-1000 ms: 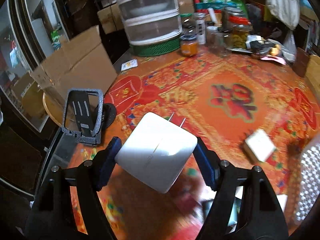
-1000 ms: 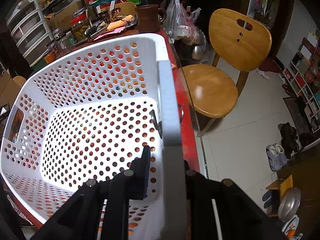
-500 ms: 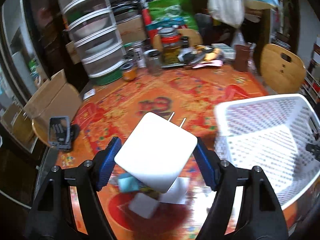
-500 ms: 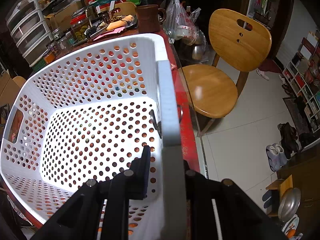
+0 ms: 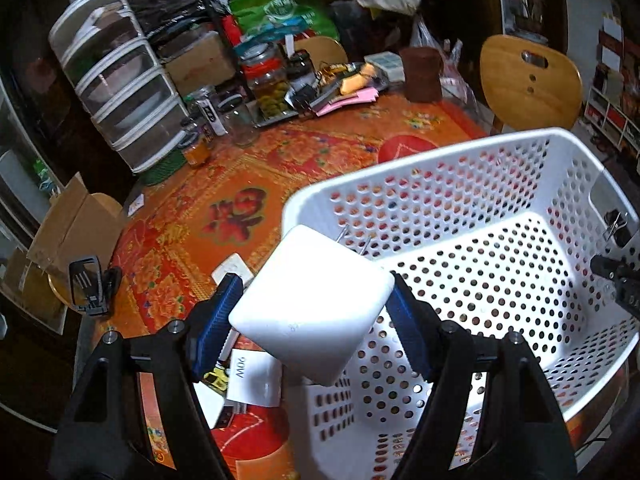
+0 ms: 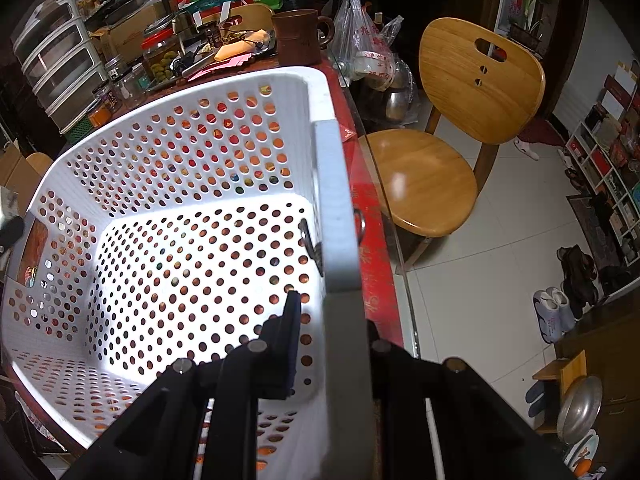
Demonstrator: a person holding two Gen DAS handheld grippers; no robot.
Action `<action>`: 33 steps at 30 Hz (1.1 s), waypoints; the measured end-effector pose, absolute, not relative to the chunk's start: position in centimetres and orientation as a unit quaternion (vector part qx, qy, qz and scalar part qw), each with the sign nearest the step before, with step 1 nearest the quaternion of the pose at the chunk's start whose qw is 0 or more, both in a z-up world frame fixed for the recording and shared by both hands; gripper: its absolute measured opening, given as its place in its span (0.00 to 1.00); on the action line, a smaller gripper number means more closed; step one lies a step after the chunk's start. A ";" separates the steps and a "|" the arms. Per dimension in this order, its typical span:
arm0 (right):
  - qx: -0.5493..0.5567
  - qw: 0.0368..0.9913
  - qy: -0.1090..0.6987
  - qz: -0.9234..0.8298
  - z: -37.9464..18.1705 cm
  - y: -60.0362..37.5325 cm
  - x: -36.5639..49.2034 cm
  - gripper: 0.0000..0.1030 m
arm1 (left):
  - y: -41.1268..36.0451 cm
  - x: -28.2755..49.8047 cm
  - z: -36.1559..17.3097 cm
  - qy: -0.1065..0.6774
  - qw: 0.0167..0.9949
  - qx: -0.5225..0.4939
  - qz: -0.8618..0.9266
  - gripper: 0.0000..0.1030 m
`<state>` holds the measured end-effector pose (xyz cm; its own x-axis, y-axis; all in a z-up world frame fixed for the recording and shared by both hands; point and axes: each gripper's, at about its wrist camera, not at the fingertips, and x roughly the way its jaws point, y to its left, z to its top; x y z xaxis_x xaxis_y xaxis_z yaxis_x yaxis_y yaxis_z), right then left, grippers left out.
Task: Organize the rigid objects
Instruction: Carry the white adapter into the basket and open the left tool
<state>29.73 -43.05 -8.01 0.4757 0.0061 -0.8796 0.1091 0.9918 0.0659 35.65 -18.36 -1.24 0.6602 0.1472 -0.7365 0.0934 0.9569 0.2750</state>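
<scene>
Charger (image 5: 312, 304) hides basket (image 5: 440, 168) rim — partly.

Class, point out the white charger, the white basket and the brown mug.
white charger (image 5: 308, 300), left wrist view, top face.
white basket (image 6: 336, 200), right wrist view, gripped rim.
brown mug (image 6: 298, 38), right wrist view, side wall.

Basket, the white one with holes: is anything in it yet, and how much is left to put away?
Nothing is done yet: the white perforated plastic basket is empty. The left gripper holds a white square plug adapter over its near rim; the right gripper clamps the rim. White boxes remain on the red patterned tablecloth.
</scene>
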 end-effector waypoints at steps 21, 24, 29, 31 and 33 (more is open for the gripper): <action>0.058 0.856 0.513 -0.031 -7.9 -43.3 29.7 0.16 | -23.4 37.9 -5.1 0.444 0.871 0.209 -0.038 0.69; 0.057 0.855 0.514 -0.031 -7.9 -43.4 29.7 0.16 | -23.7 37.8 -5.5 0.447 0.868 0.213 -0.043 0.69; 0.056 0.855 0.514 -0.032 -8.0 -43.3 29.7 0.16 | -23.8 37.9 -6.2 0.462 0.861 0.203 -0.063 0.69; 0.055 0.855 0.515 -0.032 -8.0 -43.3 29.7 0.16 | -23.9 37.9 -6.5 0.468 0.858 0.200 -0.074 0.69; 0.055 0.855 0.515 -0.033 -8.0 -43.3 29.7 0.16 | -24.1 37.8 -6.7 0.467 0.856 0.204 -0.087 0.73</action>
